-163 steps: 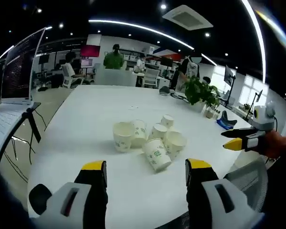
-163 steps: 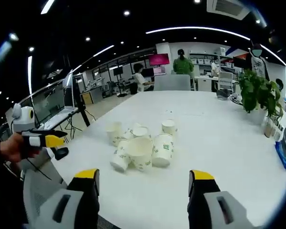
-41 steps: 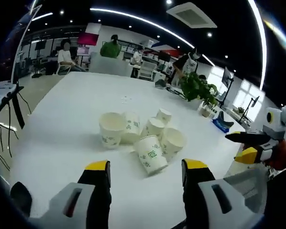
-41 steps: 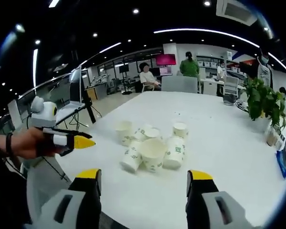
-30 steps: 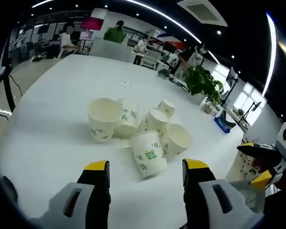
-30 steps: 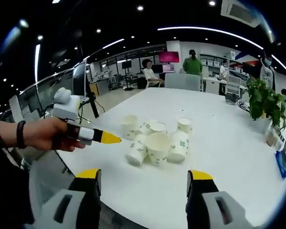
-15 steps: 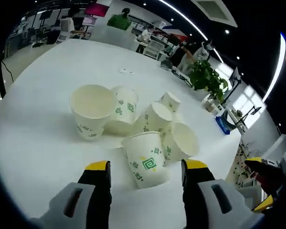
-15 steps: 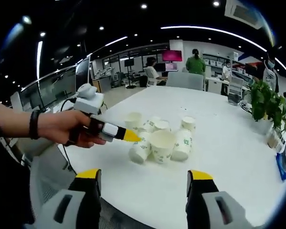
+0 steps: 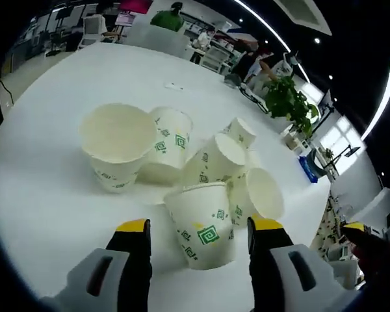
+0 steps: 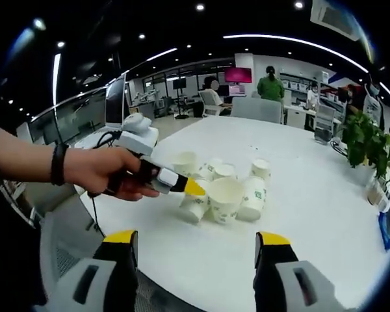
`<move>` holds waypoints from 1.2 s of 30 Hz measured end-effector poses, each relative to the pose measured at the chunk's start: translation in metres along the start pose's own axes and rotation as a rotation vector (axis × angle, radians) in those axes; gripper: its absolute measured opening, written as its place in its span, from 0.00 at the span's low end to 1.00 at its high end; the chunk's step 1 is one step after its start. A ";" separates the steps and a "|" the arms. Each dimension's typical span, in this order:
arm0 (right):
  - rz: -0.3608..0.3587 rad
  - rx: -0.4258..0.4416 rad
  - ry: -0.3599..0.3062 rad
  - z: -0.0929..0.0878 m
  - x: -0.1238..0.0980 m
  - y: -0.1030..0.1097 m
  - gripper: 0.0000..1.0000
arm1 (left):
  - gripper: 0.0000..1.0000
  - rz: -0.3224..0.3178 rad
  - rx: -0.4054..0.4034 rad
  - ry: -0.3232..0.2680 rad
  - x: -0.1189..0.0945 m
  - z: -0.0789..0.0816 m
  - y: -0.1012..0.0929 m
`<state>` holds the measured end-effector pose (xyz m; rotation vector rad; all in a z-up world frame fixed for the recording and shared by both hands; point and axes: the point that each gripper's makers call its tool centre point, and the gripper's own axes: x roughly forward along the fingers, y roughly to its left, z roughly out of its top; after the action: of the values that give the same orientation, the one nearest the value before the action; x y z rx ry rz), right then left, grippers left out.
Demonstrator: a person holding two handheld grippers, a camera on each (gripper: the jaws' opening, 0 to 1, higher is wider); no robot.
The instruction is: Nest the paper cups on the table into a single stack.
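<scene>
Several white paper cups with green marks sit bunched on the white table (image 9: 45, 195). In the left gripper view, one cup (image 9: 117, 140) stands upright with its mouth up. Others lean or lie behind it, such as a cup on its side (image 9: 169, 133). The nearest cup (image 9: 205, 224) lies just ahead of my left gripper (image 9: 199, 225), whose jaws stand open on either side of it without touching. In the right gripper view, a hand (image 10: 110, 172) holds the left gripper with its yellow tip (image 10: 194, 188) at the cup cluster (image 10: 224, 192). My right gripper (image 10: 196, 237) is open, well short of the cups.
A potted plant (image 10: 361, 140) stands at the table's far right, with a blue object (image 10: 387, 221) near that edge. A screen on a stand (image 10: 114, 101) is off the table's left side. The right gripper's tip (image 9: 354, 227) shows beyond the table's edge. People sit at desks far behind.
My left gripper has moved forward and down until the nearest cup sits between its jaw tips. The right gripper has stayed about where it was. The cups have not moved.
</scene>
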<state>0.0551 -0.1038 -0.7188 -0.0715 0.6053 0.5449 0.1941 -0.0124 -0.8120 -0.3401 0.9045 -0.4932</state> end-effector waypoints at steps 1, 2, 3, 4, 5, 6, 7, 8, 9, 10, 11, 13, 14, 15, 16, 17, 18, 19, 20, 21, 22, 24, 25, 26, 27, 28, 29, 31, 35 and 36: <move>0.002 -0.002 -0.001 0.001 0.001 0.001 0.74 | 0.59 -0.003 -0.007 0.012 0.002 -0.002 0.000; 0.002 -0.002 -0.001 0.001 0.002 0.000 0.74 | 0.59 -0.004 -0.009 0.010 0.003 -0.003 -0.001; 0.003 -0.001 -0.003 0.002 0.002 0.000 0.74 | 0.59 -0.005 -0.009 0.011 0.004 -0.003 -0.002; 0.003 -0.001 -0.004 0.003 0.002 -0.001 0.74 | 0.59 -0.005 -0.008 0.014 0.004 -0.003 -0.003; 0.002 -0.001 -0.006 0.004 0.003 -0.001 0.74 | 0.58 0.001 -0.003 0.021 0.005 -0.004 -0.002; 0.003 0.000 -0.006 0.004 0.003 -0.002 0.74 | 0.58 0.009 -0.003 0.028 0.007 -0.004 0.000; 0.002 0.004 -0.007 0.005 0.004 -0.004 0.74 | 0.58 0.015 -0.003 0.037 0.010 -0.005 0.001; 0.002 0.006 -0.006 0.005 0.006 -0.005 0.74 | 0.57 0.021 -0.003 0.044 0.011 -0.006 0.003; 0.002 0.006 -0.005 0.004 0.007 -0.006 0.74 | 0.57 0.029 -0.005 0.049 0.014 -0.006 0.004; 0.003 0.007 -0.004 0.004 0.008 -0.006 0.74 | 0.57 0.030 -0.007 0.049 0.015 -0.005 0.004; 0.005 0.007 -0.003 0.004 0.009 -0.006 0.74 | 0.57 0.028 -0.011 0.051 0.016 -0.005 0.003; 0.008 0.009 -0.003 0.005 0.009 -0.006 0.74 | 0.55 0.034 -0.004 0.057 0.018 -0.004 0.002; 0.010 0.011 -0.001 0.005 0.010 -0.006 0.74 | 0.54 0.041 0.004 0.063 0.019 -0.005 0.002; 0.010 0.010 0.000 0.005 0.011 -0.007 0.74 | 0.52 0.045 0.009 0.067 0.020 -0.005 0.002; 0.010 0.009 0.001 0.005 0.012 -0.007 0.74 | 0.50 0.048 0.013 0.075 0.021 -0.007 0.002; 0.012 0.008 0.002 0.005 0.013 -0.007 0.74 | 0.48 0.050 0.011 0.080 0.021 -0.007 0.003; 0.014 0.010 0.002 0.005 0.013 -0.007 0.74 | 0.45 0.057 0.005 0.087 0.021 -0.009 0.004; 0.014 0.010 0.002 0.005 0.014 -0.008 0.74 | 0.41 0.058 0.002 0.088 0.022 -0.010 0.004; 0.015 0.010 0.002 0.006 0.015 -0.009 0.74 | 0.41 0.057 -0.001 0.090 0.022 -0.011 0.005; 0.016 0.012 0.002 0.006 0.015 -0.009 0.74 | 0.41 0.054 -0.011 0.093 0.023 -0.012 0.004; 0.016 0.014 0.002 0.006 0.015 -0.010 0.74 | 0.40 0.052 -0.014 0.091 0.023 -0.012 0.004; 0.019 0.014 0.003 0.007 0.016 -0.008 0.74 | 0.39 0.054 -0.014 0.088 0.021 -0.012 0.006; 0.021 0.014 0.004 0.007 0.016 -0.009 0.73 | 0.38 0.053 -0.009 0.089 0.020 -0.012 0.006; 0.025 0.014 0.005 0.007 0.017 -0.009 0.73 | 0.38 0.052 -0.002 0.090 0.019 -0.013 0.007; 0.028 0.013 0.007 0.007 0.019 -0.009 0.73 | 0.38 0.052 0.003 0.092 0.017 -0.015 0.007; 0.039 0.011 0.008 0.007 0.021 -0.007 0.73 | 0.37 0.054 0.013 0.097 0.014 -0.017 0.009; 0.043 0.010 0.007 0.008 0.021 -0.006 0.73 | 0.37 0.057 0.024 0.099 0.012 -0.018 0.010; 0.055 0.005 0.007 0.009 0.023 -0.003 0.73 | 0.37 0.063 0.055 0.100 0.006 -0.022 0.013; 0.075 -0.003 0.008 0.008 0.026 0.001 0.73 | 0.37 0.065 0.061 0.088 -0.008 -0.031 0.017; 0.079 -0.004 0.008 0.008 0.026 0.002 0.73 | 0.37 0.067 0.063 0.088 -0.011 -0.034 0.018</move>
<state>0.0766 -0.0882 -0.7263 -0.0535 0.6172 0.6229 0.1656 0.0057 -0.8325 -0.2311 0.9803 -0.4771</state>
